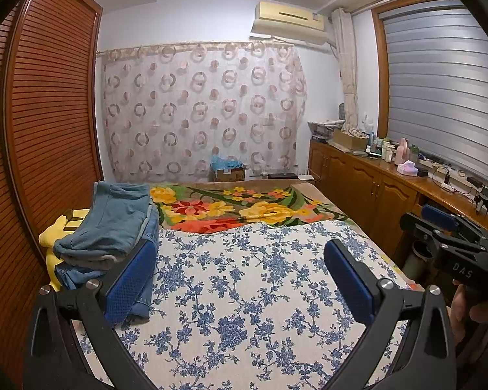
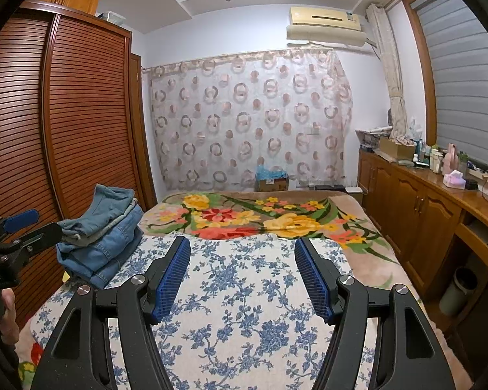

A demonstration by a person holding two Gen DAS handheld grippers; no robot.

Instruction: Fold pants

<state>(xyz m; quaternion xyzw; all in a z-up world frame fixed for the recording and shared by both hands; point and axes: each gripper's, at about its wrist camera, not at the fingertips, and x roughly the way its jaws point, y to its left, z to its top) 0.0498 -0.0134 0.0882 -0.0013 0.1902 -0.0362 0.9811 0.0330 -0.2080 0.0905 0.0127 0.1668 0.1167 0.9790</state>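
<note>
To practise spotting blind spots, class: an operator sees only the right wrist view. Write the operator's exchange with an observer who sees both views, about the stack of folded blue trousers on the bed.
Operator: Anything behind the stack of folded blue trousers?
Observer: Yes, a yellow soft thing lies against it on the wardrobe side.
Operator: Is the left gripper holding anything?
Observer: No, its jaws stand open and empty over the blue-flowered white bedspread.

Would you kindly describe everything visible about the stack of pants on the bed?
The stack of pants sits at the bed's left edge, beside the wardrobe, on the blue-flowered sheet. Folded blue denim jeans form the bottom layers, a grey garment's edge shows between, and a loosely folded, rumpled teal pair lies on top. A yellow item lies against its far side. Neither gripper touches it.
</note>
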